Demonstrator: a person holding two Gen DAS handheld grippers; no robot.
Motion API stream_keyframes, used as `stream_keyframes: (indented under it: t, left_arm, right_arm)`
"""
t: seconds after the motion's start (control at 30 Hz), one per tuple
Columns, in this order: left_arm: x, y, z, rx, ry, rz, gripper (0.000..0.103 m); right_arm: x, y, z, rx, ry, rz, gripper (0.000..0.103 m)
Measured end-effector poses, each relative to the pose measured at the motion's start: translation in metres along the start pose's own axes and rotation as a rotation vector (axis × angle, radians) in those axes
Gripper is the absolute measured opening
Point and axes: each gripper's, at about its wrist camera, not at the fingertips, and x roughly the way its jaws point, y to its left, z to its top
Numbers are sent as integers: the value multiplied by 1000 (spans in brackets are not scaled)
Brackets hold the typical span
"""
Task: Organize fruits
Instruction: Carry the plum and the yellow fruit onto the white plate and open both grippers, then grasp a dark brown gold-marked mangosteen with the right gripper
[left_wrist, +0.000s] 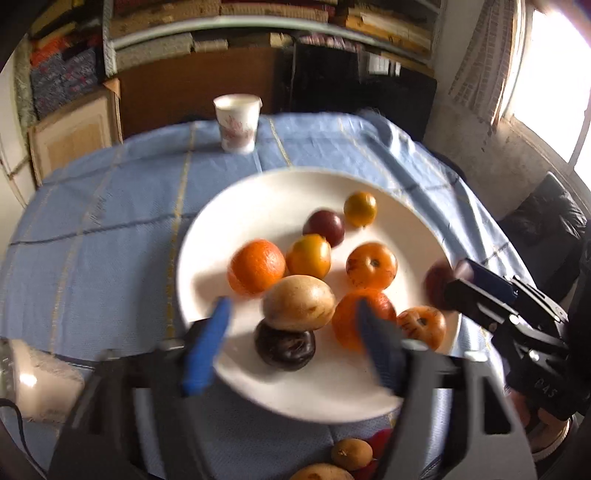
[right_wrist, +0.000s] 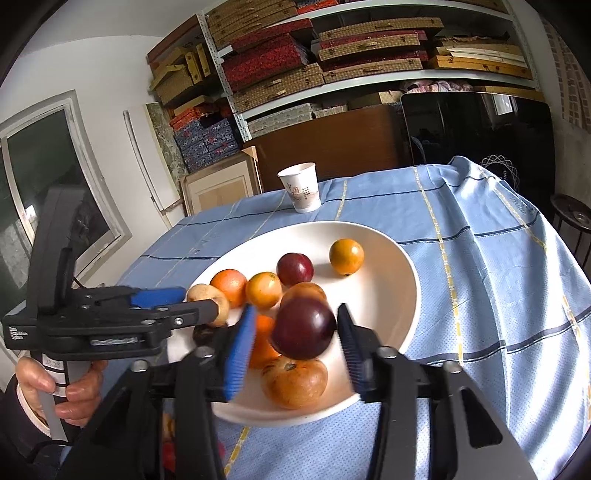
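Shelves of flat boxes (right_wrist: 332, 48) fill the wall behind our bench (right_wrist: 480, 258), which wears a blue checked cloth, with a paper cup (right_wrist: 300, 187) standing near its far edge. On the cloth sits a white plate (right_wrist: 402, 291) holding the fruit: oranges, small yellow-orange ones, dark plums and a tan oval fruit (left_wrist: 299, 302) resting on top of a very dark one (left_wrist: 284, 345). From the right wrist view, our right claw (right_wrist: 295, 338) has its blue-padded fingers spread apart, and a dark red plum (right_wrist: 303, 328) sits between them; we cannot tell whether it rests on the fruit beneath or is clear of it, and neither pad seems to touch it. An orange fruit (right_wrist: 294, 382) just below is partly covered by the plum. Our left claw (left_wrist: 291, 325) hovers over the near side of the plate with its fingers also wide apart and blurred, the tan fruit between them. A few more fruits (left_wrist: 351, 453) lie at the bottom edge of the left view, cut off and partly hidden by the claw body. The left hand (right_wrist: 55, 384) grips its handle at the lower left.
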Motion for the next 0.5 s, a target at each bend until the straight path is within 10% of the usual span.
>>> stream_keyframes:
  t: [0.13,0.5]
  left_arm:
    - [-45,-2,-12,23,-102,40,97]
    - [-79,33,-104,-50,-117,127,98]
  right_arm:
    - [-25,11,1,-38,-36,20,66]
    - [-34,45,-29,-156,58,54,80]
